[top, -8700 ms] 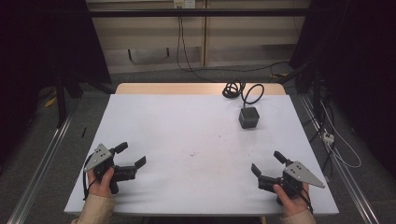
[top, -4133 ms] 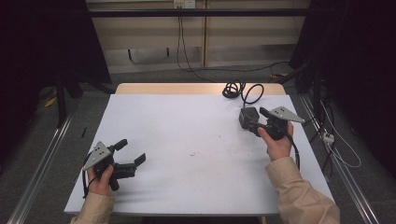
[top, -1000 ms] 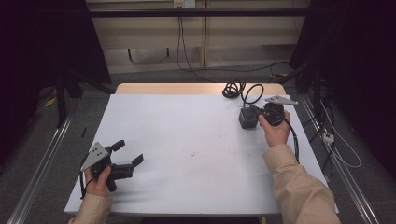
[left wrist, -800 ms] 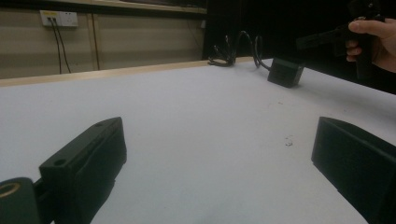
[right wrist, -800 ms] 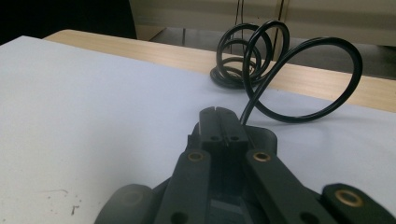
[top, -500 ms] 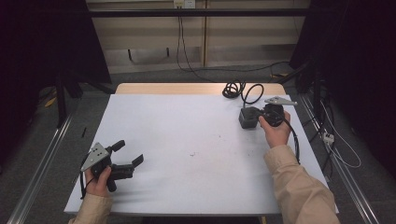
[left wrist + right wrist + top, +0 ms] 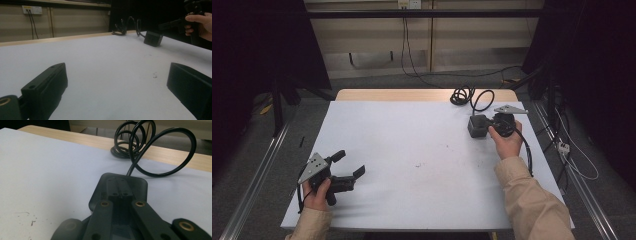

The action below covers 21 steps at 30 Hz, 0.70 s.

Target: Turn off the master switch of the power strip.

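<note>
White sheeting covers the counter (image 7: 422,165), with a strip of bare wood along its far edge and dark drapes to either side. Near the far right corner sits a small black box (image 7: 477,126), and its cable (image 7: 469,96) coils in loops on the wood strip behind it.

Held in the person's right hand (image 7: 507,142), the right gripper (image 7: 490,125) comes at the box from the right side. In the right gripper view its fingers (image 7: 105,217) lie close together and run forward to the near face of the box (image 7: 120,188), meeting it at a narrow raised rib in the middle of that face. They are closed to their narrowest on that rib; the box itself stands just beyond the tips, resting flat on the sheet, and the cable (image 7: 160,152) leaves its far side.

At the near left corner the left gripper (image 7: 347,167) is held in the left hand (image 7: 317,192), well apart from the box. Its fingers (image 7: 47,85) stand wide with bare sheet between them, and the box (image 7: 153,38) shows far off beyond them.
</note>
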Motion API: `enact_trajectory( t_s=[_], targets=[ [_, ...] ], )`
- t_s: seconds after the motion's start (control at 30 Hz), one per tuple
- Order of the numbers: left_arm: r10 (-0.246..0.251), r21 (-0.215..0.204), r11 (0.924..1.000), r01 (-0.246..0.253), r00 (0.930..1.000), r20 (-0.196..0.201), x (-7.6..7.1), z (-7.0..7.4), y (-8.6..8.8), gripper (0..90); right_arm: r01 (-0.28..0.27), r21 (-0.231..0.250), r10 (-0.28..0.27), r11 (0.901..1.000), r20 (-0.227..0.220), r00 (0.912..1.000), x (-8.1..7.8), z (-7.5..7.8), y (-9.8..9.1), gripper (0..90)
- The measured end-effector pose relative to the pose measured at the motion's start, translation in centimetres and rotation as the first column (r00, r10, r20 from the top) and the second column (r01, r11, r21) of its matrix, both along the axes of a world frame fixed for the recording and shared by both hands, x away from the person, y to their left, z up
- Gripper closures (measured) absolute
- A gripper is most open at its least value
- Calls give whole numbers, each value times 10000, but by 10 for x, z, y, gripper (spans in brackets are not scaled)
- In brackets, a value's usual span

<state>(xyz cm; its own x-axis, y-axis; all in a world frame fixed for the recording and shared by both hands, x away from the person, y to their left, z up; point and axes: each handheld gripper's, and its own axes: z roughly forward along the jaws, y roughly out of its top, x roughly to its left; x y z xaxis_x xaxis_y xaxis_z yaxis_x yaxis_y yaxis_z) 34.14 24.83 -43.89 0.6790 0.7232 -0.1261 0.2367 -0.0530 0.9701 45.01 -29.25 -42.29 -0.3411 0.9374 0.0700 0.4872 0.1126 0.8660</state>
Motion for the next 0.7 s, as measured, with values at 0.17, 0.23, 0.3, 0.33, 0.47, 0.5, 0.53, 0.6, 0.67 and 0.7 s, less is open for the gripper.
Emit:
enact_trajectory(
  t_s=[0.17,0.23,0.3,0.33,0.47,0.5,0.53,0.6,0.67,0.7],
  targets=[
    [-27,-39,10000,27,10000,-14,0,0,0,28,37,-74,-37,10000,8,10000,1,-2,-1,900],
    [-9,-50,10000,9,10000,-40,0,0,-1,28,36,-80,-35,10000,26,10000,2,-3,-1,900],
    [11,-29,10000,-11,10000,-29,0,0,0,28,62,-77,-61,10000,30,10000,2,-3,-1,900],
    [22,-20,10000,-22,10000,-34,0,0,0,28,31,-109,-30,9999,58,10000,2,-3,0,900],
    [67,-25,10000,-67,10000,-39,0,0,1,28,65,-193,-65,9998,-18,10000,3,-5,1,900],
    [64,-34,10000,-64,10000,-41,0,0,1,28,74,-159,-74,9998,-10,10000,3,-5,1,900],
    [67,-32,10000,-67,10000,-33,0,0,1,28,71,-148,-71,9999,8,10000,3,-5,0,900],
    [50,-25,10000,-50,10000,-31,0,0,1,28,79,-148,-78,9999,27,10000,3,-5,0,900],
    [37,-22,10000,-37,10000,-20,0,0,1,28,58,-151,-58,9999,30,10000,3,-6,-1,900],
    [34,-24,10000,-34,10000,-20,0,0,1,28,77,-133,-76,9999,29,10000,3,-6,0,900]
  ],
)
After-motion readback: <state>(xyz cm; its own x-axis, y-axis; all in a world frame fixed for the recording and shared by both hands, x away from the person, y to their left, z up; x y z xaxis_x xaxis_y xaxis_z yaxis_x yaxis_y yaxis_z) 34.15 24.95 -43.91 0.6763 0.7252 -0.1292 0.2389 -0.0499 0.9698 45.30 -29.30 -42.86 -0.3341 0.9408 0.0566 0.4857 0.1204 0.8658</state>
